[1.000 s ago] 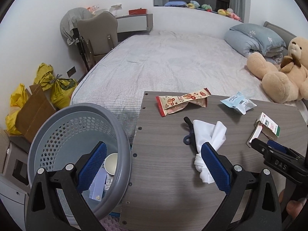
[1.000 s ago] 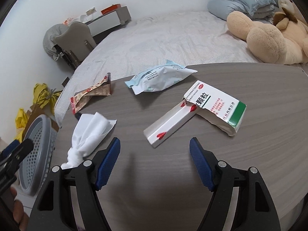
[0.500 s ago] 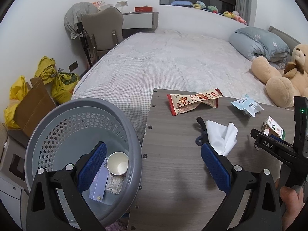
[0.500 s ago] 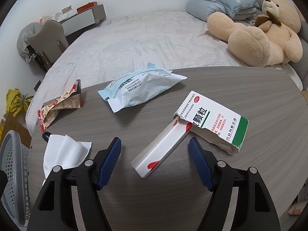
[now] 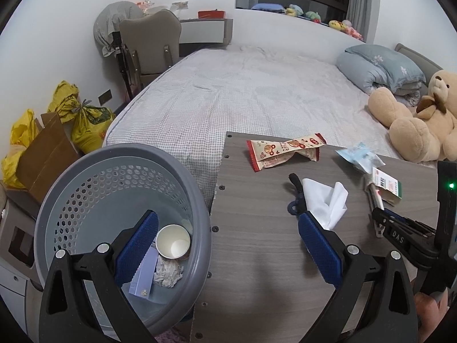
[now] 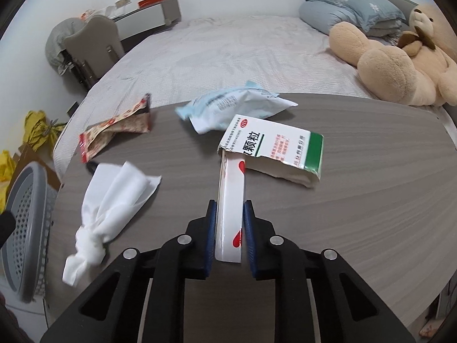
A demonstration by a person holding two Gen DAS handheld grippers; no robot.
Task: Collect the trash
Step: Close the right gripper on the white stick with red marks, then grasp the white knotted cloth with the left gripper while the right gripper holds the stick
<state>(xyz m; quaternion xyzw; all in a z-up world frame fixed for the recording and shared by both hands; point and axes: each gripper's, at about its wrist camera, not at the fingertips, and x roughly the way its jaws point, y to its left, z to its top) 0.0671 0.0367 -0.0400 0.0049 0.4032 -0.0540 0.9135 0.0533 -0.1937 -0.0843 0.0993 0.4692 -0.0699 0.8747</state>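
1. Left wrist view: the left tongs [image 5: 225, 245] hang wide apart, gripping nothing, one blue pad over the round grey perforated plastic bin [image 5: 200, 211], the other over the grey wood-grain tabletop [image 5: 257, 228]. Inside the bin lie a white paper cup [image 5: 173, 241], a crumpled paper wad [image 5: 168, 273] and a pale flat box [image 5: 144, 277]. Beyond the bin, on the tabletop, wait a twisted white tissue [image 5: 328, 203] and a red-and-cream snack wrapper [image 5: 285, 151].

2. Right wrist view: the right tongs [image 6: 230, 228] are clamped on the near end of a long white slim carton with red hearts [image 6: 231, 197]. Its far end touches a torn white-and-green medicine box [image 6: 274, 148]; a pale blue plastic pouch [image 6: 228, 108] lies just behind.

3. Looks like the pick-up step: carton gripped, not yet lifted. Next it likely needs a clean lift clear of the medicine box, then a carry left, past the tissue, over the bin's rim.
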